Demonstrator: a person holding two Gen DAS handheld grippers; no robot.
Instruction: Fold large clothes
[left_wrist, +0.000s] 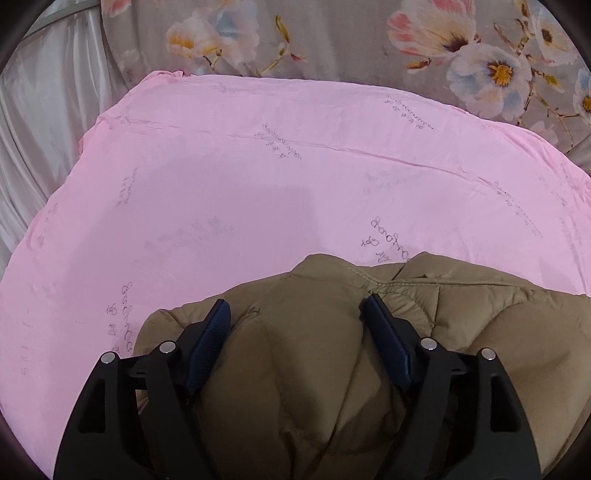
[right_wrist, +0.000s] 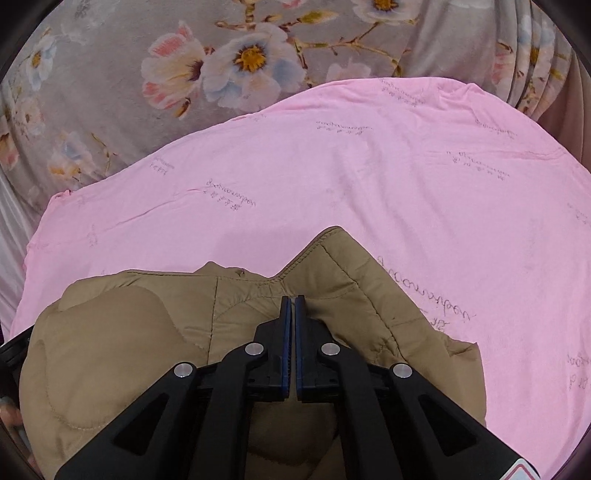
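A tan quilted jacket (left_wrist: 317, 350) lies bunched on a pink sheet (left_wrist: 229, 192) at the near edge. My left gripper (left_wrist: 295, 310) is open, its two blue-padded fingers spread over the jacket's padded fabric. In the right wrist view the same jacket (right_wrist: 122, 332) fills the lower left, with a pointed corner sticking up toward the sheet (right_wrist: 369, 184). My right gripper (right_wrist: 293, 301) is shut, its fingers pressed together on a fold of the jacket near a seam.
A grey floral bedcover (left_wrist: 332, 37) lies beyond the pink sheet and shows in the right wrist view too (right_wrist: 147, 74). Pale satin fabric (left_wrist: 40, 122) hangs at the left. A fingertip shows at the lower left edge (right_wrist: 9, 413).
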